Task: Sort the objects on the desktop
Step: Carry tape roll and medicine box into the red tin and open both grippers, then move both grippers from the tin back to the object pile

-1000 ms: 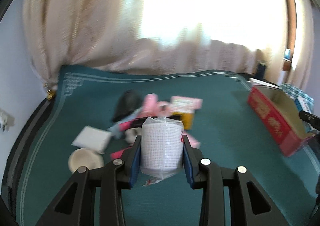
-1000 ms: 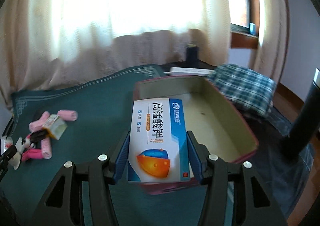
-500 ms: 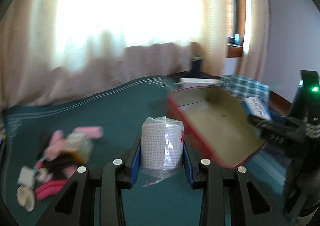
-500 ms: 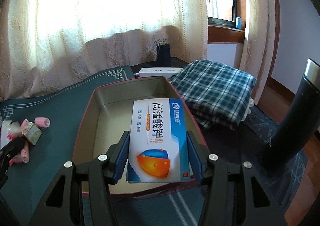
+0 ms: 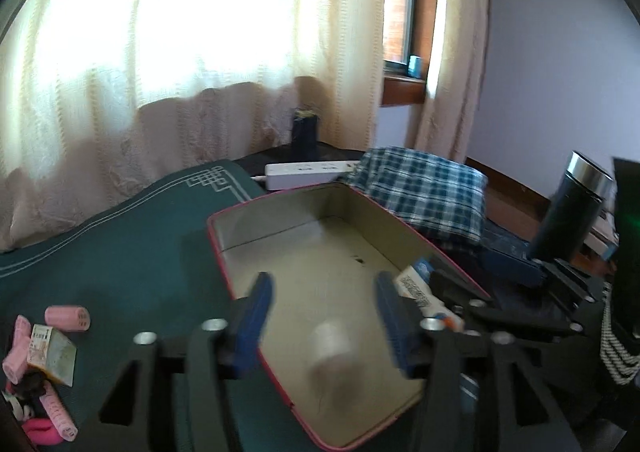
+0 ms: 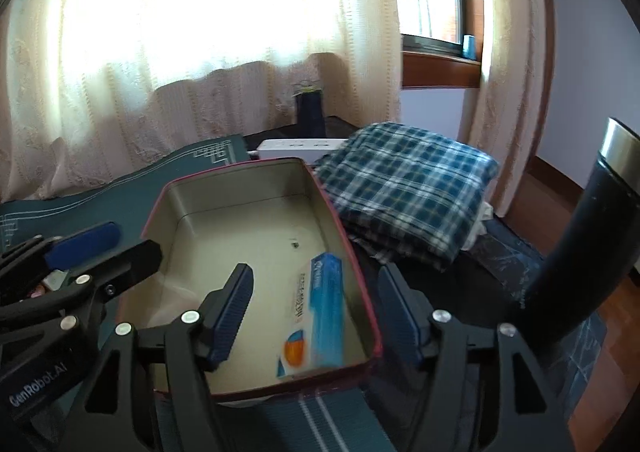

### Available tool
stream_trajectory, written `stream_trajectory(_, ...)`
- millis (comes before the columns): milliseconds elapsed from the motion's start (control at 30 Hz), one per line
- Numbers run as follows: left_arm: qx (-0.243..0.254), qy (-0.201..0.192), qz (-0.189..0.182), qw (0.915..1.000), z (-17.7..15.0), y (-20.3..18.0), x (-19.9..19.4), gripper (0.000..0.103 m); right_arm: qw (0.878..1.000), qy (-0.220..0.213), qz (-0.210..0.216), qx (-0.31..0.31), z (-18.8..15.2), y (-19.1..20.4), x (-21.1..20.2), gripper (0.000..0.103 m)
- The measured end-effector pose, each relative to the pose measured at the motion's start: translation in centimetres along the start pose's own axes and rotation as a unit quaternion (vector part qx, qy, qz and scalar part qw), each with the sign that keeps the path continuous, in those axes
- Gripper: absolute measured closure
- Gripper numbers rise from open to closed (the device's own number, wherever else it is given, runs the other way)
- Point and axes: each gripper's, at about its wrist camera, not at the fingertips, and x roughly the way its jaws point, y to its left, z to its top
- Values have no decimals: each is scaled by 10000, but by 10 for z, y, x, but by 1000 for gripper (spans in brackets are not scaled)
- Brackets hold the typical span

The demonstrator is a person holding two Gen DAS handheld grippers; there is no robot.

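Observation:
A red tin box [image 5: 224, 252] with a beige inside stands open on the green mat; it also shows in the right wrist view [image 6: 160, 207]. My left gripper [image 5: 324, 326] is open above it, and a white wrapped roll [image 5: 330, 348] lies blurred inside the box below it. My right gripper [image 6: 316, 314] is open over the box's near right corner. The blue and white medicine box [image 6: 316, 312] leans inside against the right wall; its end shows in the left wrist view [image 5: 416, 284]. The left gripper [image 6: 80, 252] shows at the left of the right wrist view.
Pink hair rollers [image 5: 66, 318], a small yellow carton [image 5: 52, 352] and other small items lie on the mat [image 5: 120, 248] at left. A folded plaid cloth [image 6: 404, 187], a white power strip [image 6: 296, 147] and a dark steel flask [image 6: 580, 264] stand right of the box.
Both grippers opened. The wrapped roll dropped from the left gripper into the tin box, and the medicine box dropped from the right gripper into it. The left gripper swung right over the box.

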Motion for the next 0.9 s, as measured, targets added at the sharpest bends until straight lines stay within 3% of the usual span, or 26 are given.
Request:
stream_trajectory(433,163,-327,899,9953,-11,18,-45,35,9999,107,-60,-93,-3,17,-18,30)
stream_trajectory(900,-366,-264,1225,9914,-52,64,-103,35,9989,-14,23,-473,-17,71,-50,28)
